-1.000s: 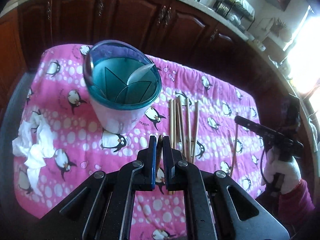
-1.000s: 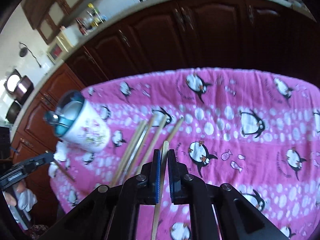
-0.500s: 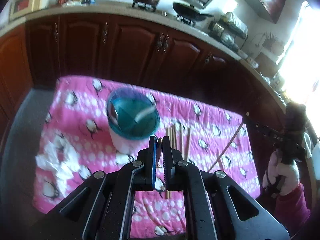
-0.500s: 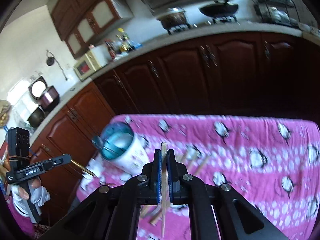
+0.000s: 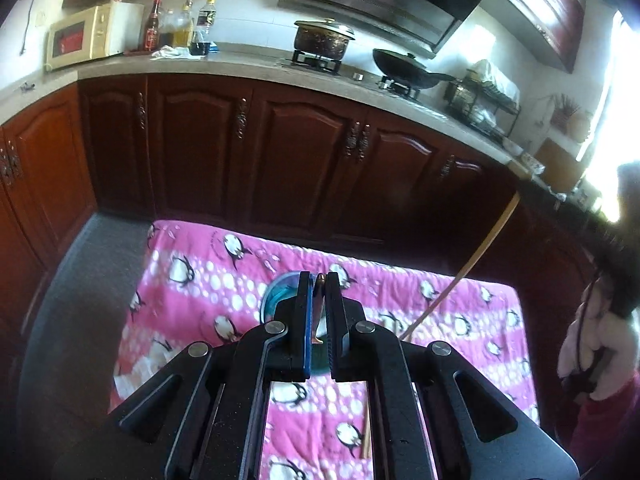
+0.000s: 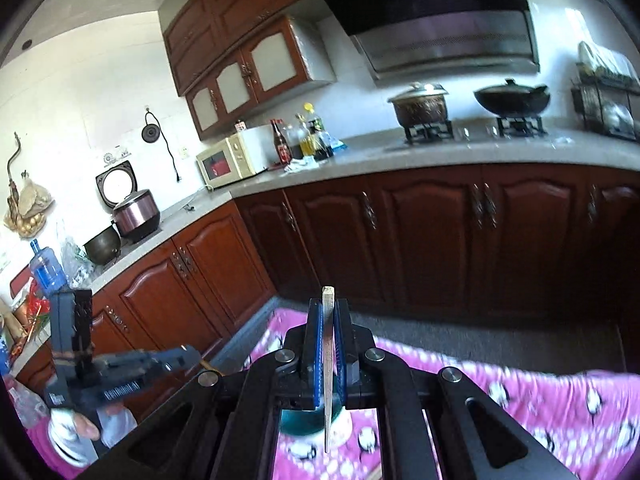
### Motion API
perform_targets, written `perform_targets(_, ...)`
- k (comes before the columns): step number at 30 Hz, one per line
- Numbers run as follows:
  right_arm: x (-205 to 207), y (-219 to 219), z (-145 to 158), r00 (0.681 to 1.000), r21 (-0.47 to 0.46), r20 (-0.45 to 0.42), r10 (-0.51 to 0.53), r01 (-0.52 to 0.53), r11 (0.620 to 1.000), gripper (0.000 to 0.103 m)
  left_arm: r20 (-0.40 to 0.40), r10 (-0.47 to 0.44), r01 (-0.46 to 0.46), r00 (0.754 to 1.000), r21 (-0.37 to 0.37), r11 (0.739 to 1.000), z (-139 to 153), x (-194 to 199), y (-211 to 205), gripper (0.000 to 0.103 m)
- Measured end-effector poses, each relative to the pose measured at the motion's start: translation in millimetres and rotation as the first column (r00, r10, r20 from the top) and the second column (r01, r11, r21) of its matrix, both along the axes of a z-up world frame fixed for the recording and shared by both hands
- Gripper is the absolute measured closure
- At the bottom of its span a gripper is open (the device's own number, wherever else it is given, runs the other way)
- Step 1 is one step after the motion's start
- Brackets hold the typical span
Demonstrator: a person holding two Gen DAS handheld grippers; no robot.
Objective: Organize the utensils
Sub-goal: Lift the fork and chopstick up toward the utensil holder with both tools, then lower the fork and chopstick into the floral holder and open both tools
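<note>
A: L gripper [image 5: 316, 280] – jaws together on what?

B: Thin brownish chopstick [image 5: 319, 312], pinched between the pads, only a short stub past the tips. R gripper [image 6: 329, 304] same deal: clamped on a pale wooden stick [image 6: 328, 360], held across the pads, blunt end poking up past the tips, taper hanging below.

A: How do they handle?

B: My guess: v. light, stiff, smooth, so they pivot easily in a two-pad pinch. Best held nearer the middle than the end, else the long side swings. From the L wrist cam the pale stick shows as a long slanted line, lots of free length.

A: Fragile?

B: Not really. Slipping is the worry, not breaking.

A: Where's the holder?

B: Teal-rimmed cup [image 6: 316, 424] right below both grippers, on the pink penguin cloth [image 5: 192, 292] over the worktop. Mostly hidden behind the jaws in both views. One more stick [image 5: 365, 432] lies on the cloth, seen through the L gripper frame.

A: Beyond that?

B: Dark wood cabinets [image 5: 304, 160], then counter w/ microwave [image 6: 228, 162], bottles, pots on the stove.
</note>
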State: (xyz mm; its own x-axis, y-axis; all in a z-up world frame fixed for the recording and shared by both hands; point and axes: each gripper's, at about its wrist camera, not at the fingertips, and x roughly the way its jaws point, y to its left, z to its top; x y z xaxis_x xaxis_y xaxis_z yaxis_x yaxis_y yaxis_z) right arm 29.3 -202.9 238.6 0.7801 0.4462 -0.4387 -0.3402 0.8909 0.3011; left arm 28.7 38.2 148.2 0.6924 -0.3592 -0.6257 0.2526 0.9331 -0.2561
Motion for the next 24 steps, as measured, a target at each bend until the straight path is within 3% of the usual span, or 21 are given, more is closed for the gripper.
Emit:
perform_targets(6,33.8,25.2,11.4,1.000,-0.013,0.022,0.000,0.000,1.000,0.098,-0.040,0.013,-0.013,0.999,0.018,1.000,-17.5,23.7,-6.5,0.099)
perform_targets(14,65.6,48.9,-4.3,1.000,-0.054,0.023,0.004,-0.003,0.999,0.098,-0.074,0.034,-0.030,0.997,0.047,0.998,-38.3,40.8,-17.1,0.099)
perform_targets(19,79.8,53.4,-12.3,0.999,-0.033,-0.006,0.037,-0.037,0.999,0.098,-0.079,0.027,-0.021,0.996,0.075,0.997,-44.7,46.9,-24.4,0.099)
perform_targets(24,80.4,50.1,-0.7,0.994,0.013,-0.014,0.105,-0.105,0.994,0.098,-0.098,0.023,-0.015,0.995,0.080,0.997,-47.8,53.6,-24.8,0.099)
